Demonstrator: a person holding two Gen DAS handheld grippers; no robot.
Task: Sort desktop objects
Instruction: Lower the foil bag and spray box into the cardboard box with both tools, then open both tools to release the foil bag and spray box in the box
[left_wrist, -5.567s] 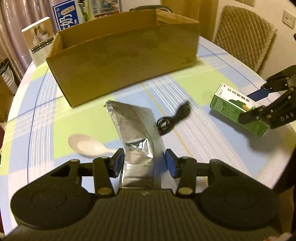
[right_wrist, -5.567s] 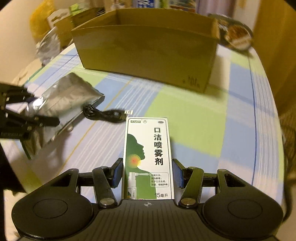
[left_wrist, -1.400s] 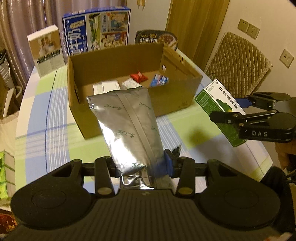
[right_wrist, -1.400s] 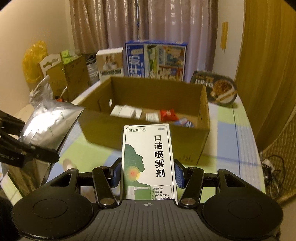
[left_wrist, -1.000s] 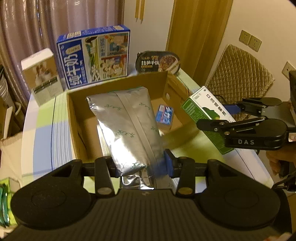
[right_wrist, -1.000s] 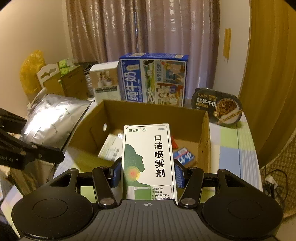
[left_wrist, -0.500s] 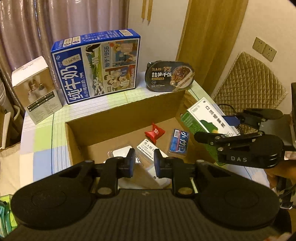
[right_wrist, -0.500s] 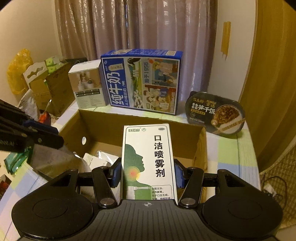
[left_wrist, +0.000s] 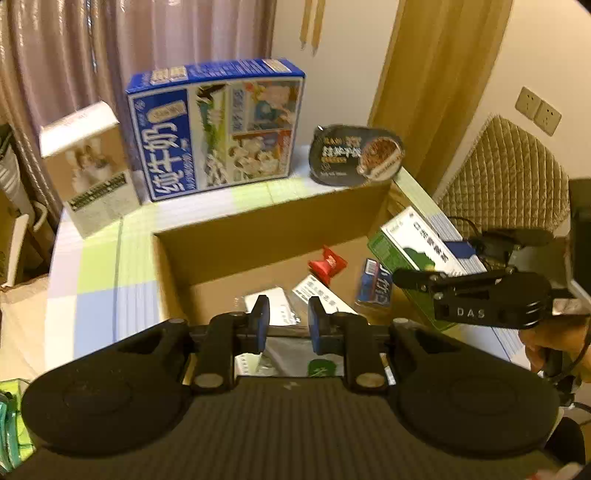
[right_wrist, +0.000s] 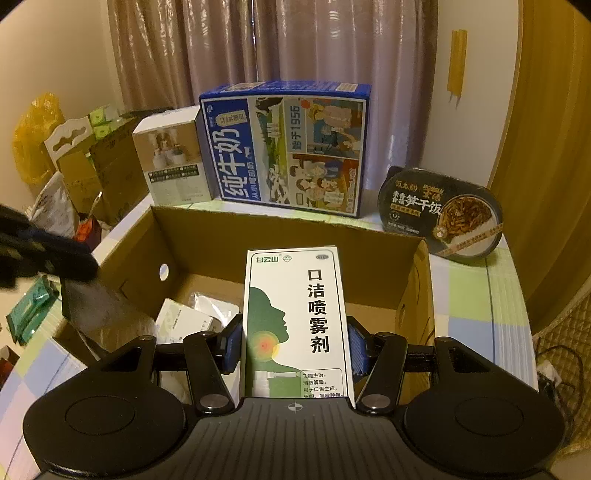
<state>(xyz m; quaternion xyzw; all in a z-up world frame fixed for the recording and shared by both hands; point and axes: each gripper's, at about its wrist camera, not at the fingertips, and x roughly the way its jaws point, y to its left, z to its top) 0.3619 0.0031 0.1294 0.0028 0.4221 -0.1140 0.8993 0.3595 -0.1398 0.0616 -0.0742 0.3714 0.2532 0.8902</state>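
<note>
The left tongs hang over the near edge of the open cardboard box, pressed together as far as they go, with nothing between the pads. The silver pouch lies just beneath them inside the box, partly hidden. Further right on the box floor lie white packets, a red sachet and a small blue packet. The right tongs pinch the green and white spray box by its long sides, holding it above the right part of the cardboard box. On the checked worktop behind stand a milk carton and a dark meal tray.
</note>
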